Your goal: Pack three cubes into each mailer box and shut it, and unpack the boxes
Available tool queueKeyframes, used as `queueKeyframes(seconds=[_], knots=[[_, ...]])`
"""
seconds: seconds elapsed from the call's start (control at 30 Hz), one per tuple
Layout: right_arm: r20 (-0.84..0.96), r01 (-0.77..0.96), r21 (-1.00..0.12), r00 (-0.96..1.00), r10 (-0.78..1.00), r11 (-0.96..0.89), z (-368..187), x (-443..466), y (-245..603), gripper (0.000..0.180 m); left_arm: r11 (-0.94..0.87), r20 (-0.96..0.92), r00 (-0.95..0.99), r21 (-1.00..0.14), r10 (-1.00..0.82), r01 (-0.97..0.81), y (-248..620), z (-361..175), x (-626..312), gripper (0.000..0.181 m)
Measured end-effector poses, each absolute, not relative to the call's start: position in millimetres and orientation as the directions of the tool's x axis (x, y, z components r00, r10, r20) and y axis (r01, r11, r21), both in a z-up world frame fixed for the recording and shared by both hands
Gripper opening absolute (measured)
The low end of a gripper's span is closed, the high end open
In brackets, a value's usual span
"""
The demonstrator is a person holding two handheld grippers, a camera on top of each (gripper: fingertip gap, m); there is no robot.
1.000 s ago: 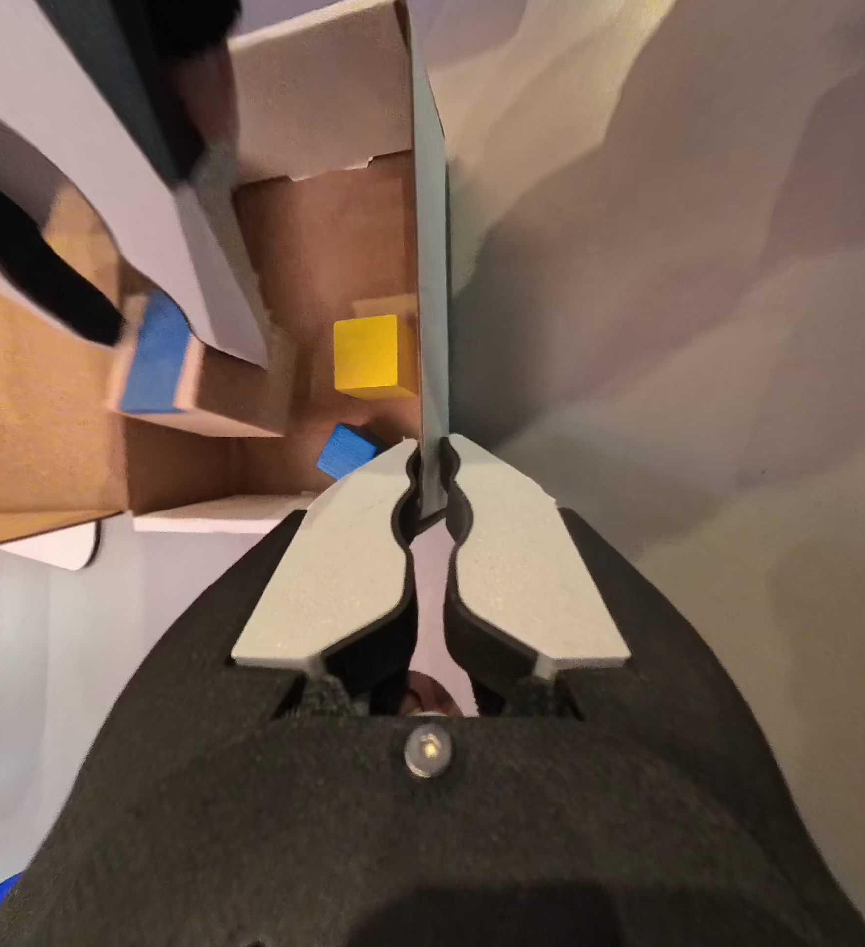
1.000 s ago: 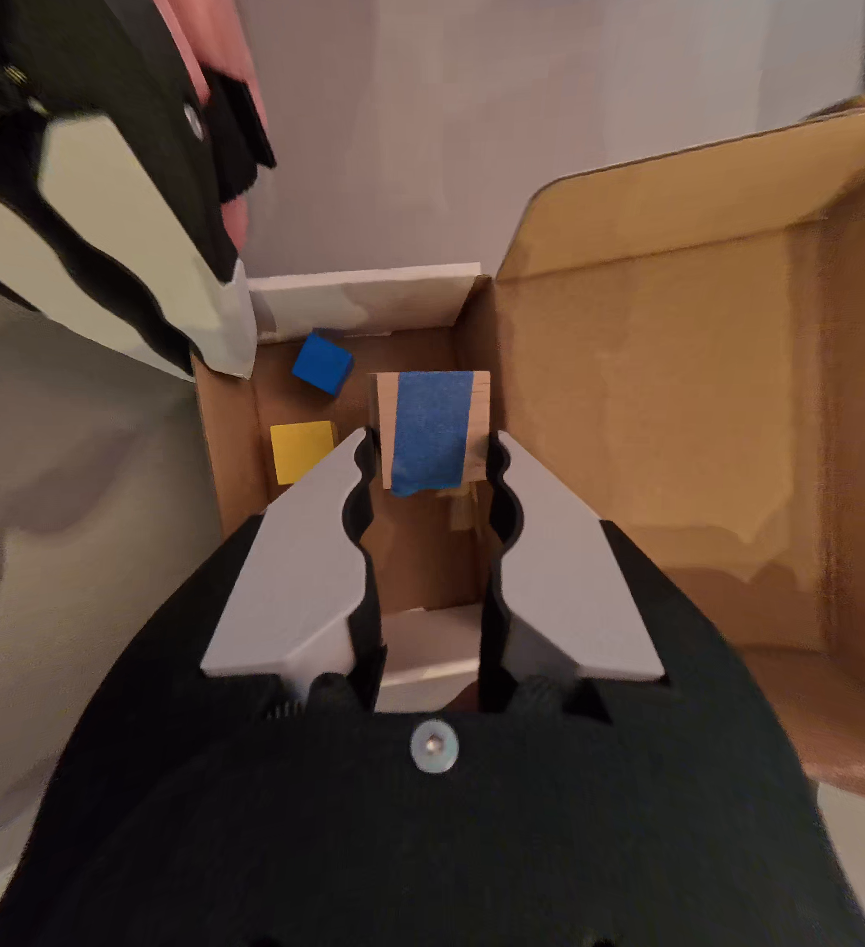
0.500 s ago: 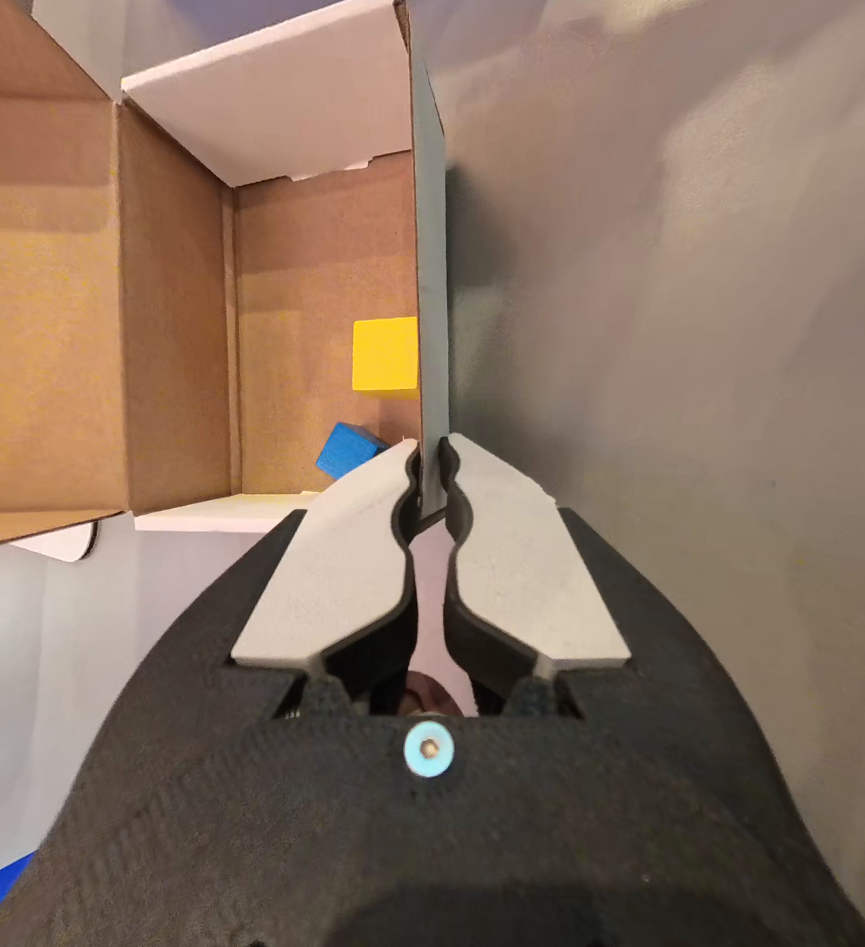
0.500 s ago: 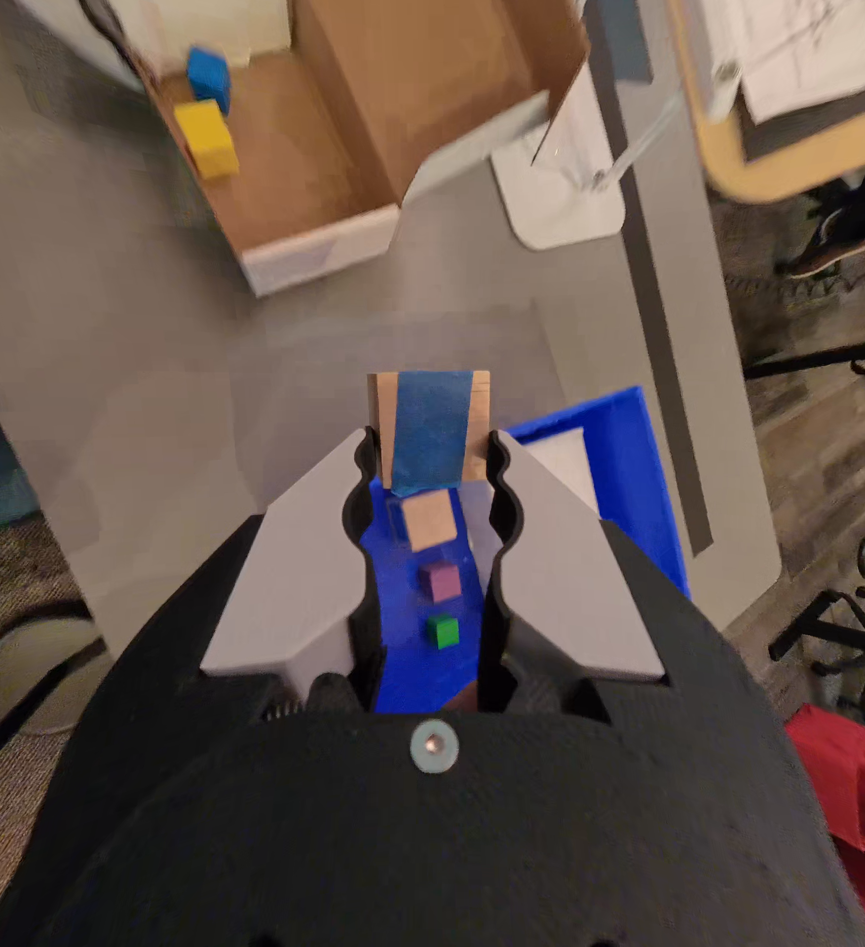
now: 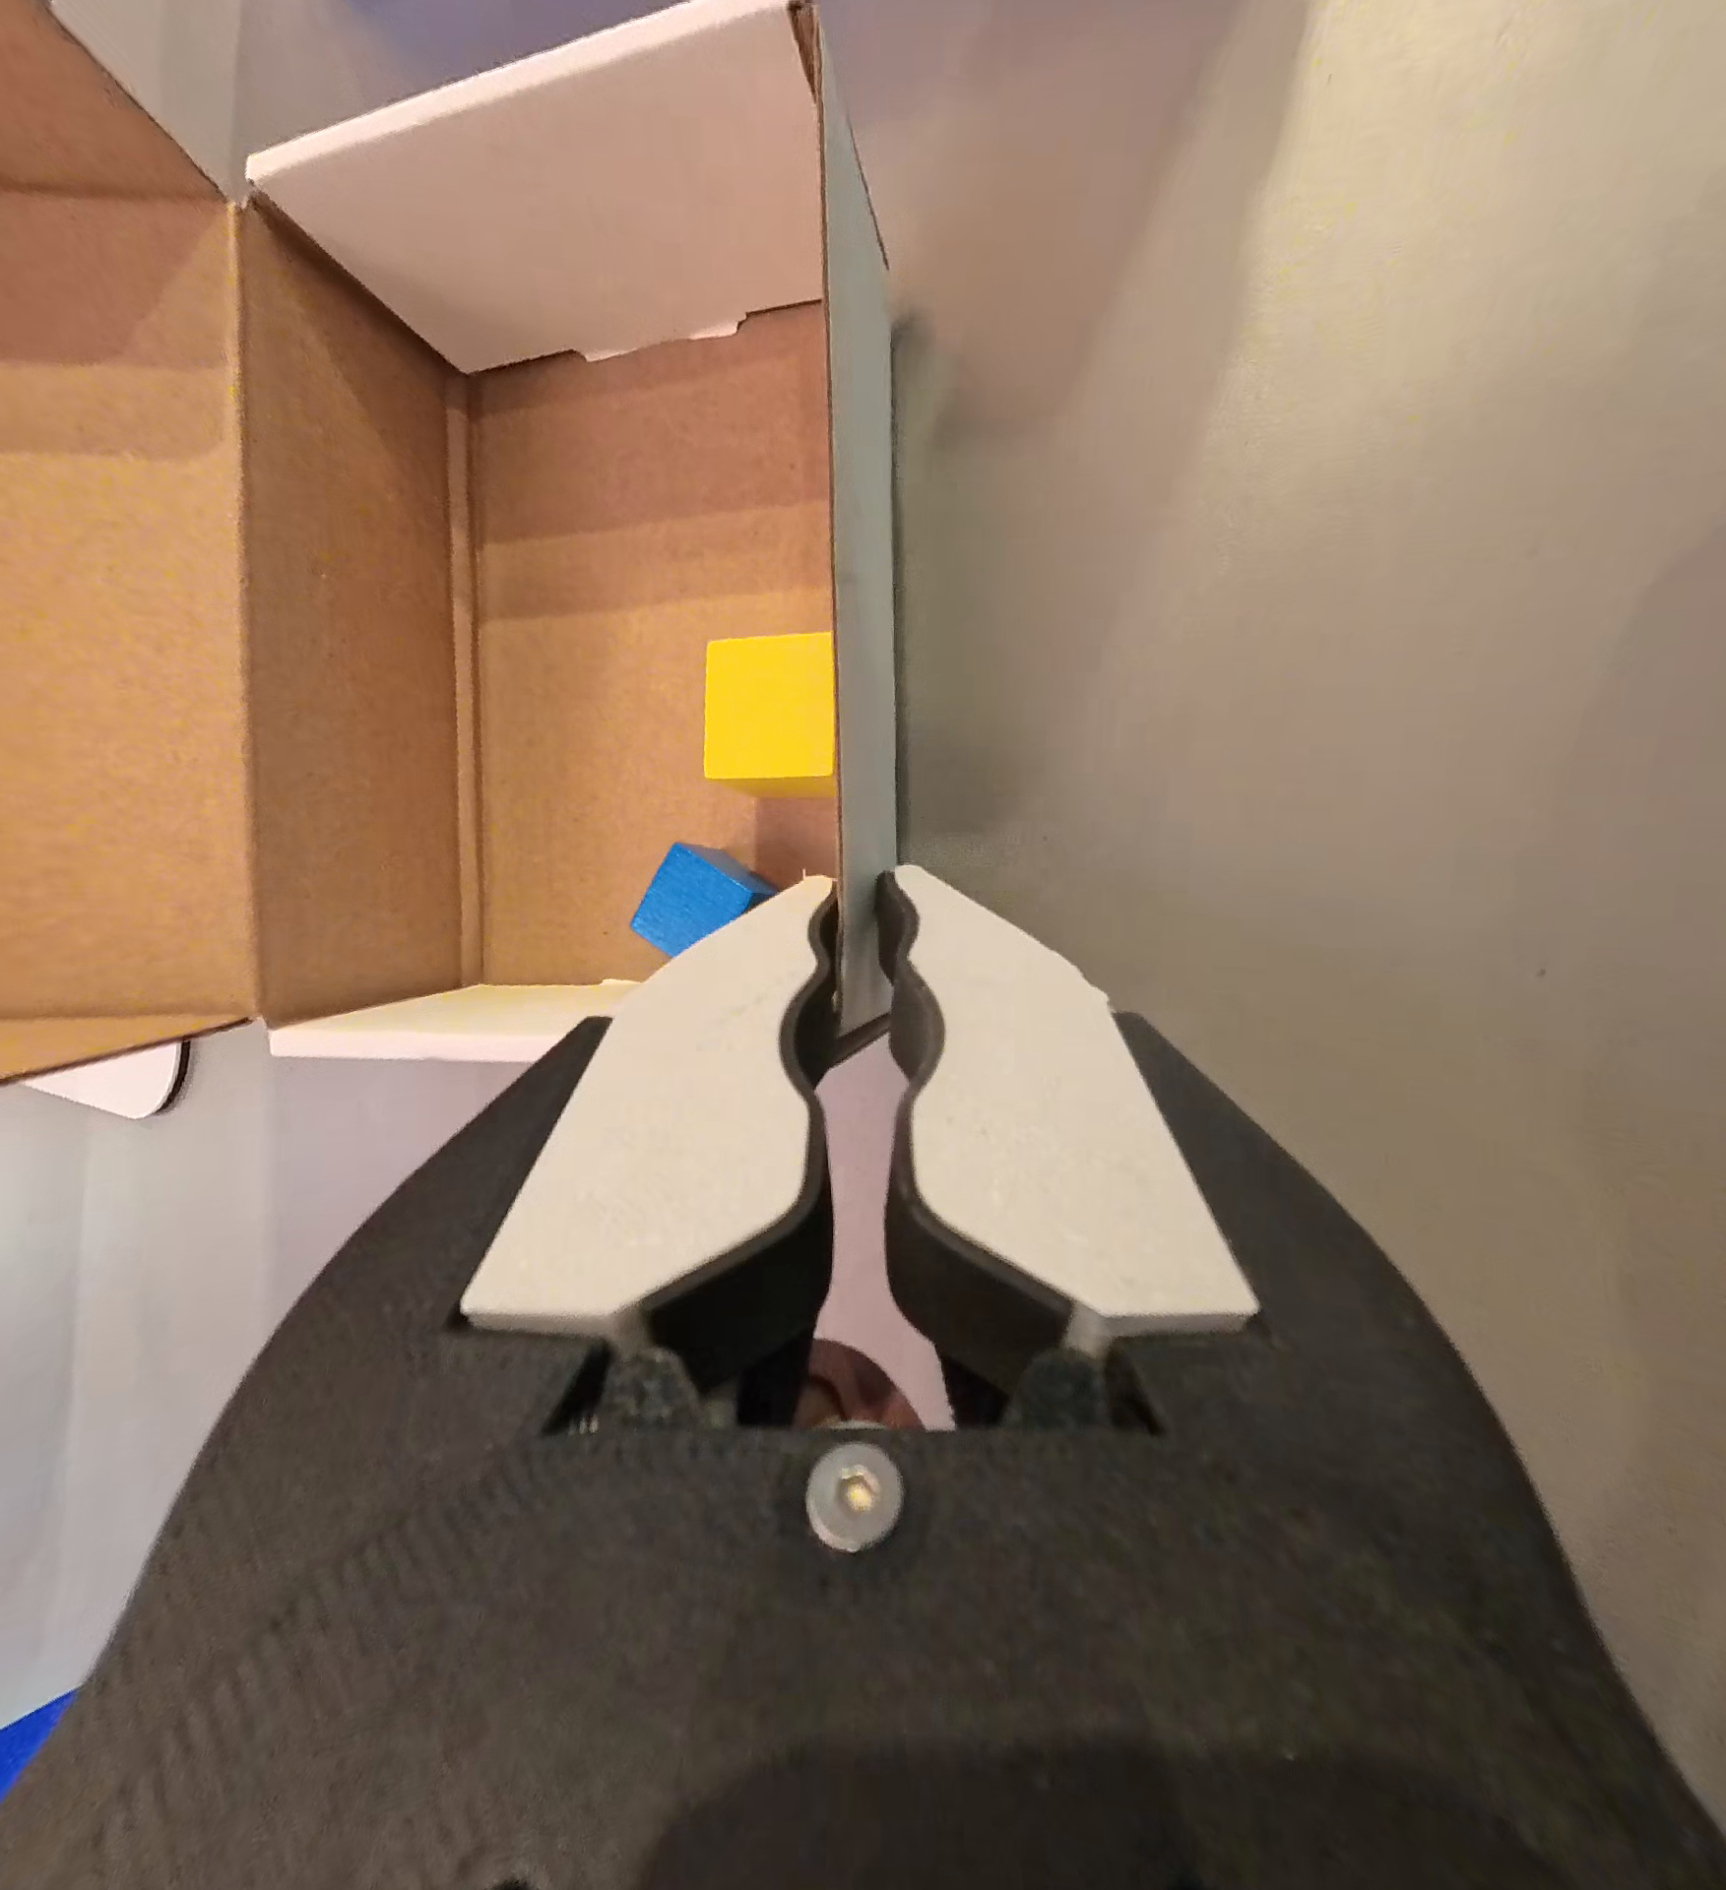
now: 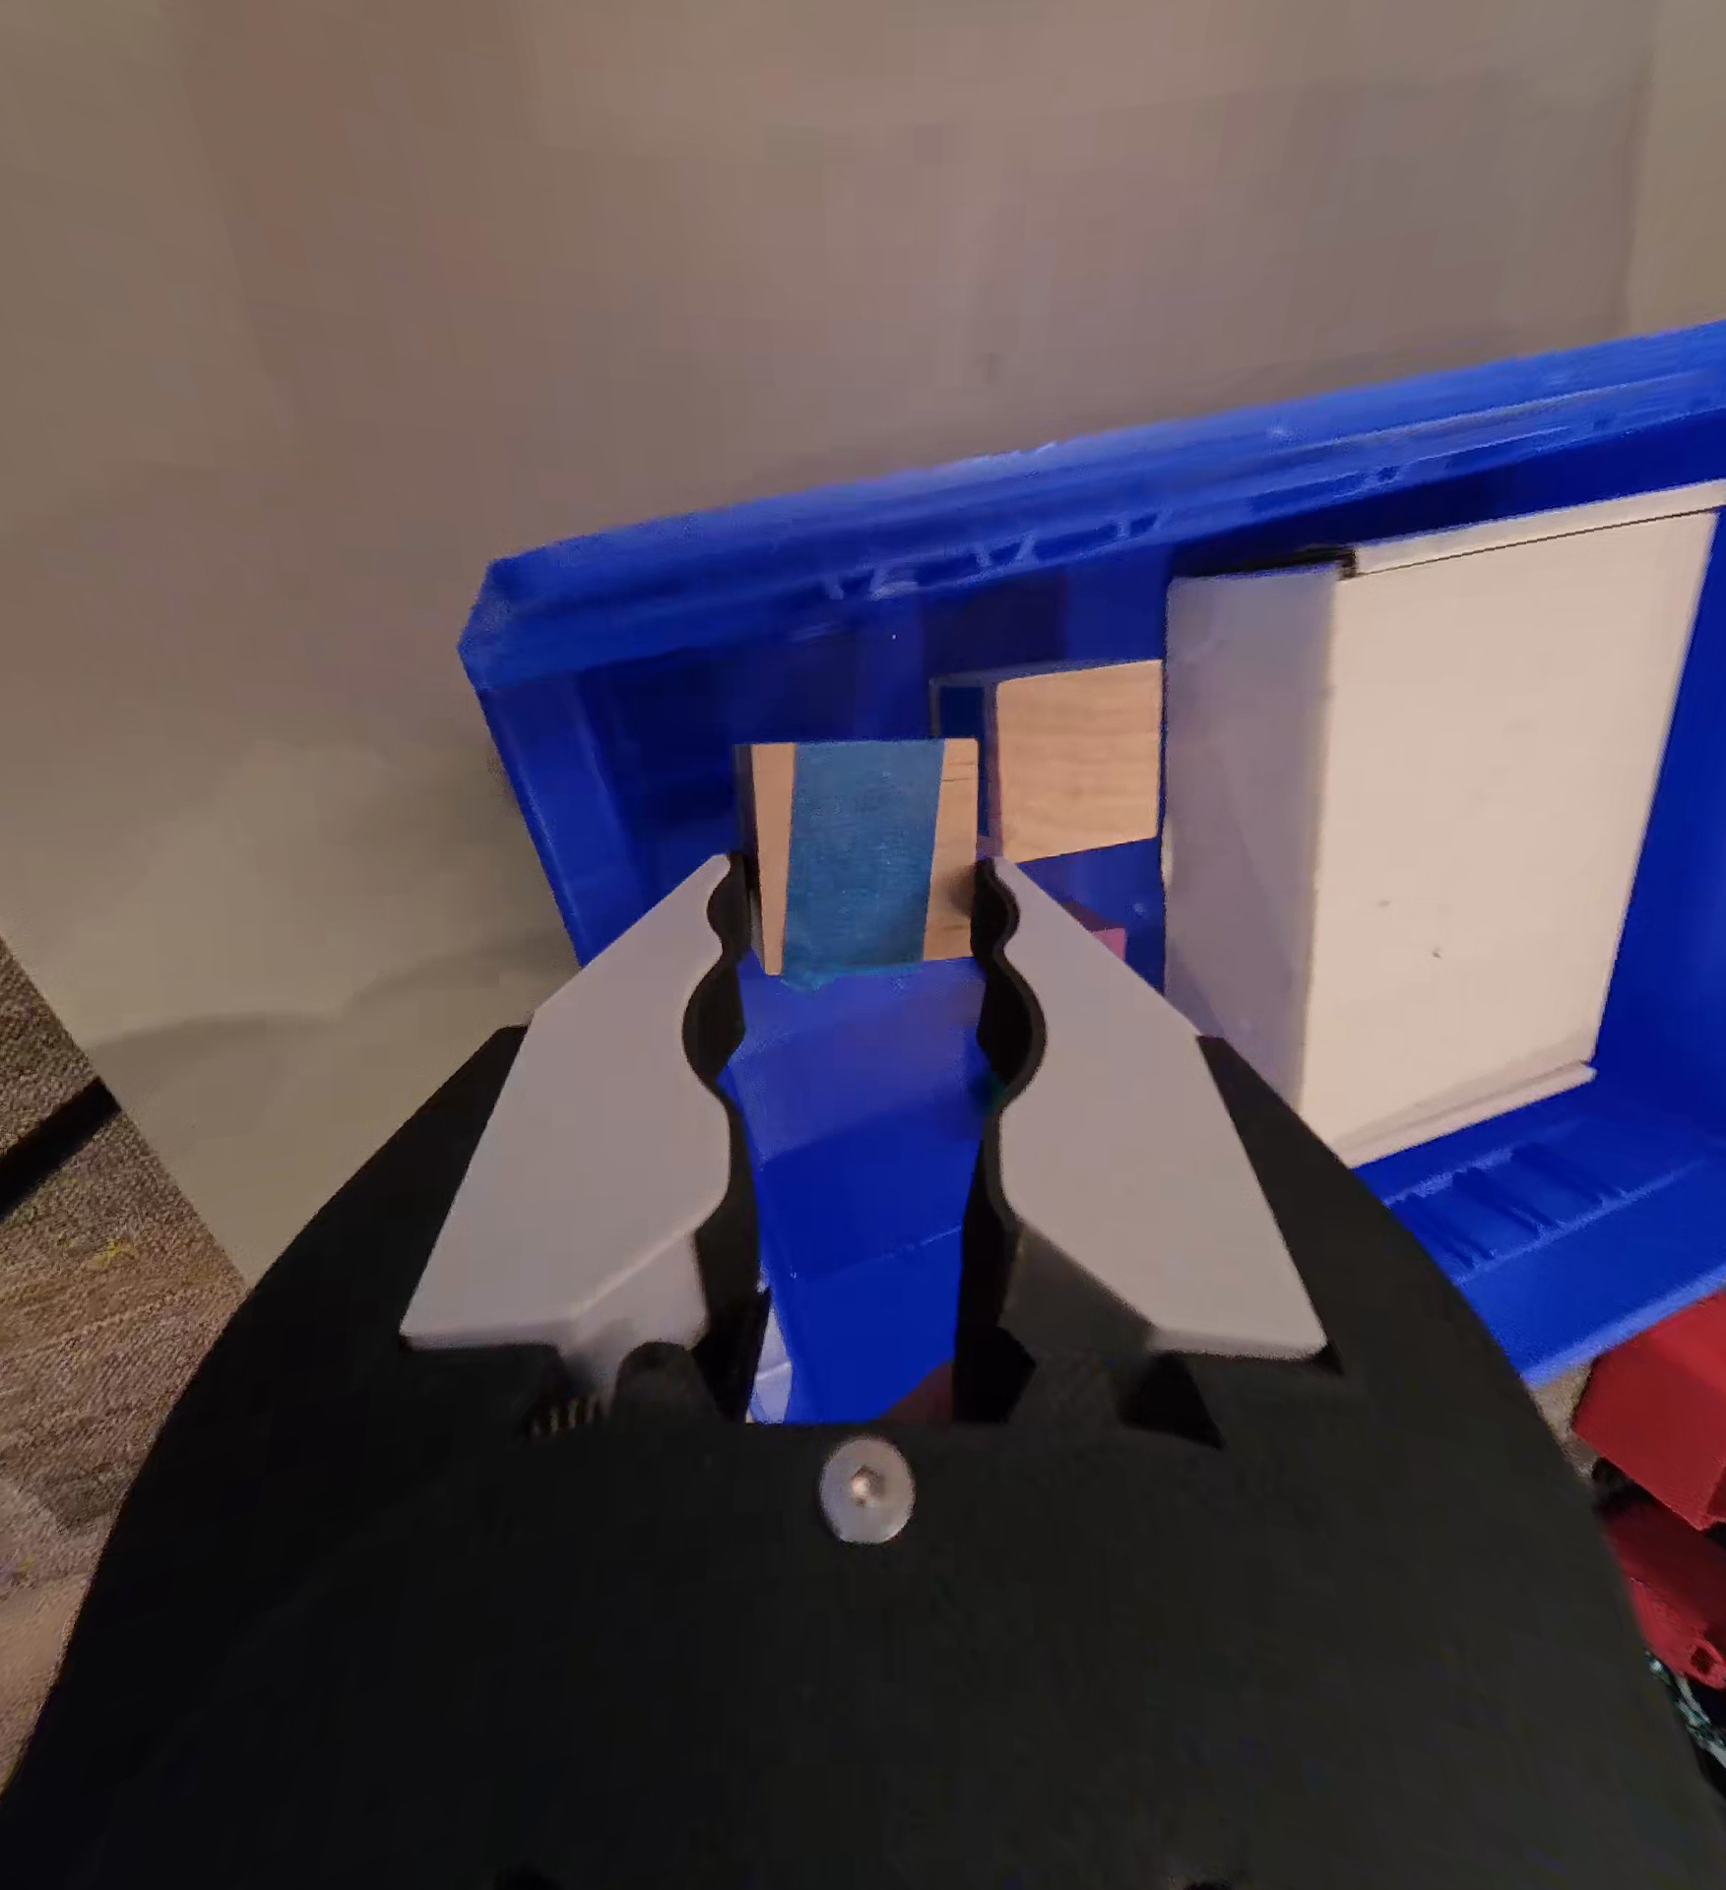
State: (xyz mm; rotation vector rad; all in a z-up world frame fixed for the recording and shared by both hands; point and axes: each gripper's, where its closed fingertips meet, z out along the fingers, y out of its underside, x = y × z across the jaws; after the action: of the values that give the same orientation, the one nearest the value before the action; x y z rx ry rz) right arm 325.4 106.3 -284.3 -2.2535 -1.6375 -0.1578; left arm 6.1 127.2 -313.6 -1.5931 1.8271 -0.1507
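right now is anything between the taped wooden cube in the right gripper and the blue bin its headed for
Nothing visible blocks it. The right gripper holds the taped wooden cube over the blue bin. A plain wooden cube and a closed white box sit in the bin to the right.

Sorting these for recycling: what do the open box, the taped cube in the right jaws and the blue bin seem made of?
Open brown mailer box: corrugated cardboard, apparently; matte brown inside, white outside, creased folds. Pale cube with blue tape strip: likely unfinished wood, faint grain; the tape looks like matte paper. Blue bin: probably moulded plastic, slightly glossy, ribbed rim.
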Motion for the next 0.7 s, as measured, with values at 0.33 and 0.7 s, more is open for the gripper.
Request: queueKeyframes(seconds=[0.33,0.7], knots=[[0.248,0.953,-0.186,0.281,0.927,-0.239,-302,320,109,0.045,0.236,-0.417,-0.001,-0.513,-0.909,-0.825,128,-314,6,0.005],[0.443,0.904,-0.412,0.311,0.841,-0.117,-186,255,107,0.037,0.236,-0.419,-0.001,-0.509,-0.908,-0.828,129,-313,5,0.006]])
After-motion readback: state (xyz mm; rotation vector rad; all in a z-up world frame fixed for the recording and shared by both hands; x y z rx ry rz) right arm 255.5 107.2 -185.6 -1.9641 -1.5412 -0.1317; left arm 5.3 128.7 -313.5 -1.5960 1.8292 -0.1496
